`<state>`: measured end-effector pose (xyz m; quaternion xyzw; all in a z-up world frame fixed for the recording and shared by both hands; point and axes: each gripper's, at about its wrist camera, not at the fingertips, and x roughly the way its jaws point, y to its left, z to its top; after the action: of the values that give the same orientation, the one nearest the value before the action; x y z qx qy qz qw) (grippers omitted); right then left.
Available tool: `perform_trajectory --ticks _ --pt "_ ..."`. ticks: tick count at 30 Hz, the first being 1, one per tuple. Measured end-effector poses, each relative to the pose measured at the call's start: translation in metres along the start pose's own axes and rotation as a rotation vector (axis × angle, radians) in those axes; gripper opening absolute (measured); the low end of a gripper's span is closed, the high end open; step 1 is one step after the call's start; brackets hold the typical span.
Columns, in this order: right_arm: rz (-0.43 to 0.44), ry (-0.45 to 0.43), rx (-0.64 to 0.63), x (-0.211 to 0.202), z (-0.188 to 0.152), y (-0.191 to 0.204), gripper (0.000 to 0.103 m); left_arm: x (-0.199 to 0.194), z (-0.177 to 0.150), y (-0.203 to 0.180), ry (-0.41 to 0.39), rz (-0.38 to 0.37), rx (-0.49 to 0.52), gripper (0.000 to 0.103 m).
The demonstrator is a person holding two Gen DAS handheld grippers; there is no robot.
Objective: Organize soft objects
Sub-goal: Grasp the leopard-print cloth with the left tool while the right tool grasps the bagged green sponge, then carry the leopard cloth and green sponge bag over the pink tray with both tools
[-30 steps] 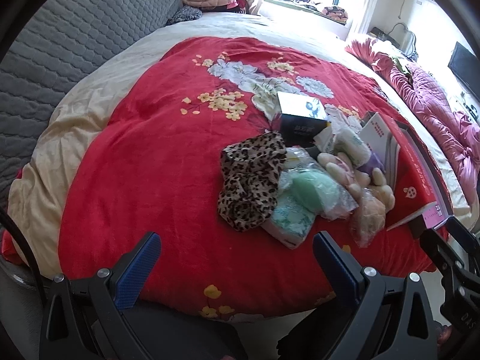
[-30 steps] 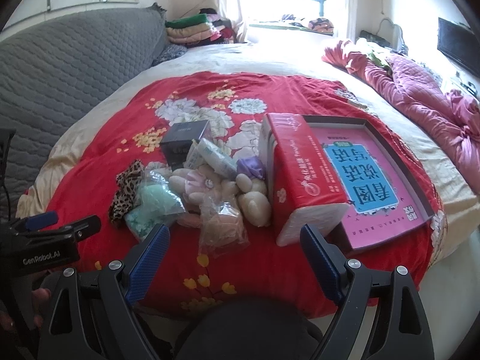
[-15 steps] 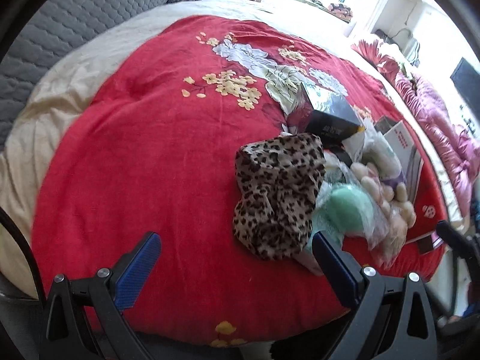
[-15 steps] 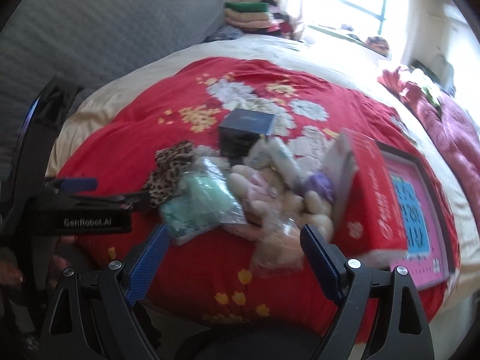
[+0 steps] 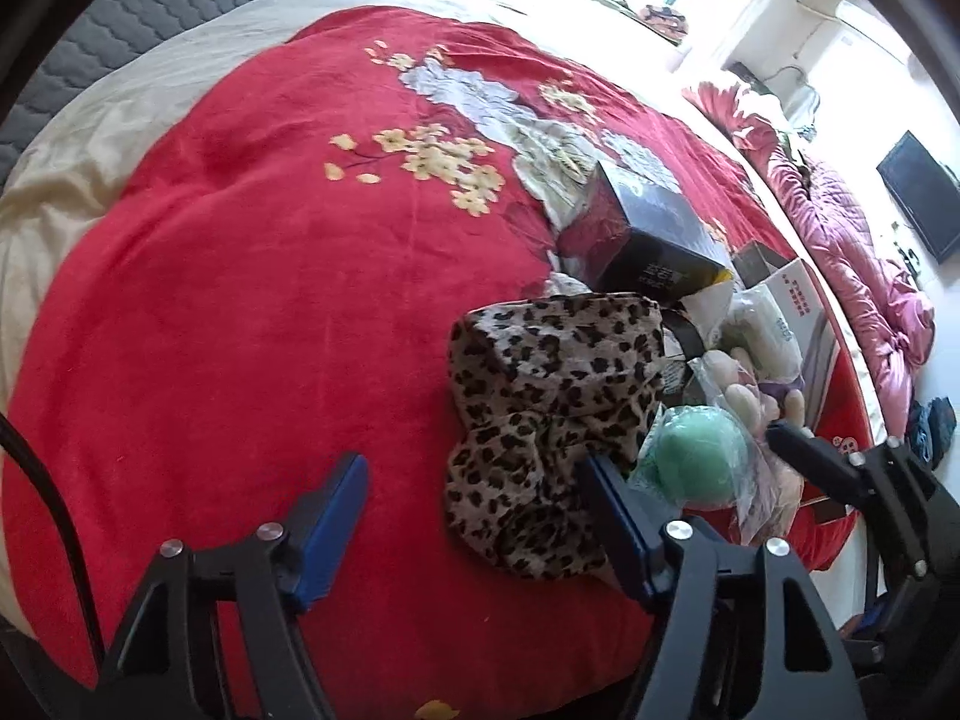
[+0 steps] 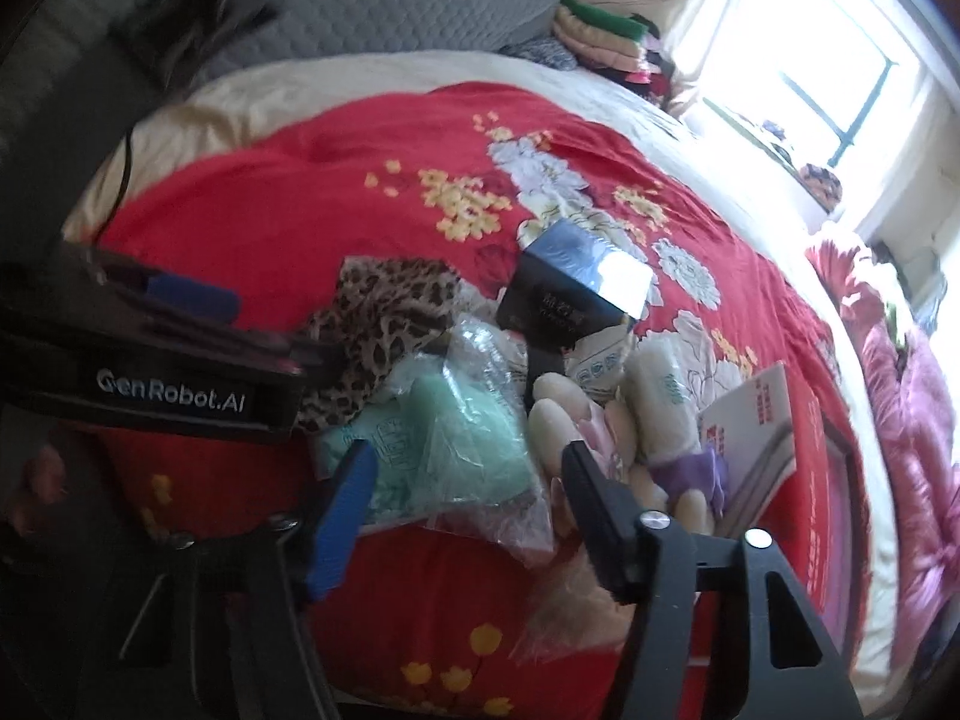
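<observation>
Leopard-print cloth [image 5: 552, 420] lies on the red blanket [image 5: 270, 300] of the bed, at nine o'clock of the bagged green soft item [image 6: 468, 438]. Left gripper [image 5: 474, 510] fingers have just been closing, apart, over the cloth's edge. Right gripper [image 6: 468, 486] fingers likewise closing, apart, gripping nothing.

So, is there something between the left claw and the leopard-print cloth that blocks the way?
Nothing visible blocks it. The left claw, its jaws just closing but not pressing on anything, faces the leopard-print cloth directly over bare red blanket. The bagged green sponge lies beside the cloth, not in front.
</observation>
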<state>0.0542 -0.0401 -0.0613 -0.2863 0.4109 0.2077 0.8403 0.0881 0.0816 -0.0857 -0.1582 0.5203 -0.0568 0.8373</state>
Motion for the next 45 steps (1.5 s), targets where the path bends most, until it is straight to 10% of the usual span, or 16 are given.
perform_trajectory --ticks 11,23,45 --pt "0.039 -0.014 0.036 0.013 0.001 -0.012 0.041 0.017 0.004 0.0 0.039 -0.129 -0.018 0.016" --pt "0.265 -0.123 0.326 -0.017 -0.005 -0.054 0.04 -0.027 0.006 0.003 -0.081 -0.087 -0.018 0.014" --pt "0.35 -0.119 0.668 -0.082 -0.023 -0.109 0.04 -0.089 -0.002 -0.061 -0.122 0.006 0.121 0.014"
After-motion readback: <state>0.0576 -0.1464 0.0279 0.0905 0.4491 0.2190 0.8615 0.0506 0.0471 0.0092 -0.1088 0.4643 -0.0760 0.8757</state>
